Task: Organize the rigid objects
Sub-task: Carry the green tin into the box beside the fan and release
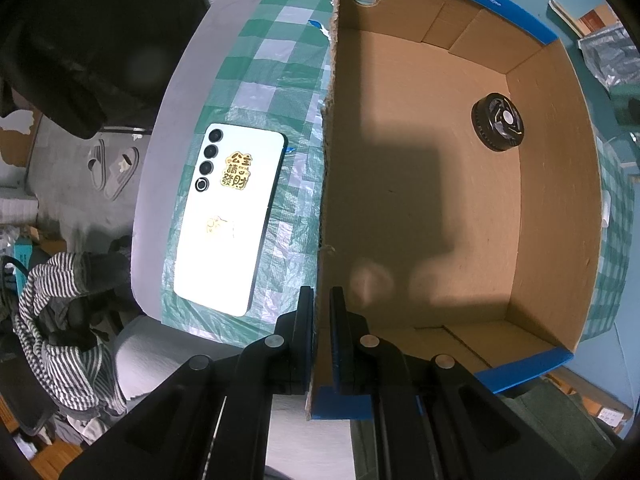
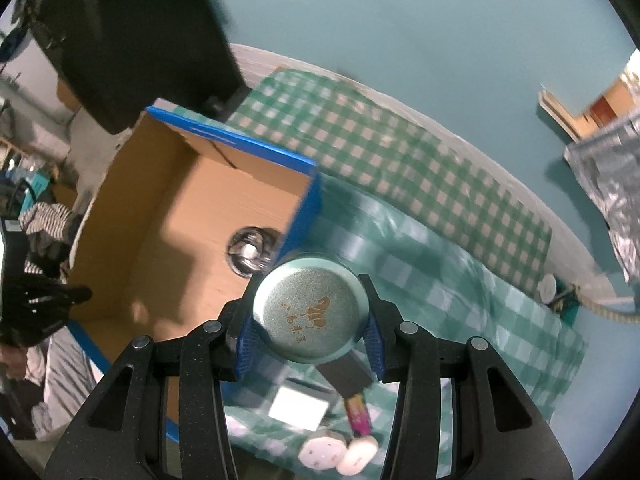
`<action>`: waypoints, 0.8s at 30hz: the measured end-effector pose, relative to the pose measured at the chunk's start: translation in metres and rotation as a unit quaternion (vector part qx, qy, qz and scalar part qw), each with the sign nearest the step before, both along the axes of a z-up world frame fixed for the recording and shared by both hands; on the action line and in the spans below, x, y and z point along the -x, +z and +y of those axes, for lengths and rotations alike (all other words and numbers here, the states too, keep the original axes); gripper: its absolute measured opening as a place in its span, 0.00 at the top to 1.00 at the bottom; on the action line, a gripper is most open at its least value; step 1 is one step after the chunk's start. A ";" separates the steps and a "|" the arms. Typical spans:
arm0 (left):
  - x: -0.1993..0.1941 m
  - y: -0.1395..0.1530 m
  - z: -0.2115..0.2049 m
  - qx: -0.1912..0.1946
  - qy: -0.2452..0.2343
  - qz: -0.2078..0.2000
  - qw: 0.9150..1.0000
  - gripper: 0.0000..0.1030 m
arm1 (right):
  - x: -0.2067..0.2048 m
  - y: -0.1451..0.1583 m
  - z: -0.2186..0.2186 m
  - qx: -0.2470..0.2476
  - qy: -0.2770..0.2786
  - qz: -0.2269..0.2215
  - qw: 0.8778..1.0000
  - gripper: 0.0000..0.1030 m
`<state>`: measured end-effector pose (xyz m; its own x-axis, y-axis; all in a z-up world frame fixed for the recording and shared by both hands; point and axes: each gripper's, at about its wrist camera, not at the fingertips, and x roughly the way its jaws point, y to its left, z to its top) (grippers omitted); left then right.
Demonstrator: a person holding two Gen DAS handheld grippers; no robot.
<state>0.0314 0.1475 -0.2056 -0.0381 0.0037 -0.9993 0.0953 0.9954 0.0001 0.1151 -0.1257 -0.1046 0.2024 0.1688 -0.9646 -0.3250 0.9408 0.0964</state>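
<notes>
My left gripper (image 1: 321, 296) is shut on the near left wall of an open cardboard box (image 1: 326, 184) with blue edges. A black round fan-like object (image 1: 498, 121) lies inside the box at its far right. A white phone (image 1: 232, 216) lies face down on the checked cloth left of the box. My right gripper (image 2: 310, 344) is shut on a round teal tin (image 2: 310, 312) and holds it above the cloth, just right of the box (image 2: 168, 216). The black round object (image 2: 250, 256) shows blurred inside the box.
Below the tin lie a white square item (image 2: 298, 404), a pink stick (image 2: 358, 416) and white plugs (image 2: 340, 452) on the green checked cloth (image 2: 440, 280). A black monitor (image 2: 132, 36) stands behind the box. Striped clothes (image 1: 60, 320) hang off the table's left.
</notes>
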 end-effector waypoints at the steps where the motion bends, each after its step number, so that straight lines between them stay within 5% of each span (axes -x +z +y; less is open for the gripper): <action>1: 0.000 0.000 0.000 0.000 0.000 0.000 1.000 0.93 | -0.001 0.000 0.005 -0.001 0.005 0.000 1.000 0.57; 24: 0.001 0.000 0.000 0.002 -0.004 0.002 1.000 0.93 | -0.019 -0.053 0.064 0.005 0.042 0.039 0.998 0.57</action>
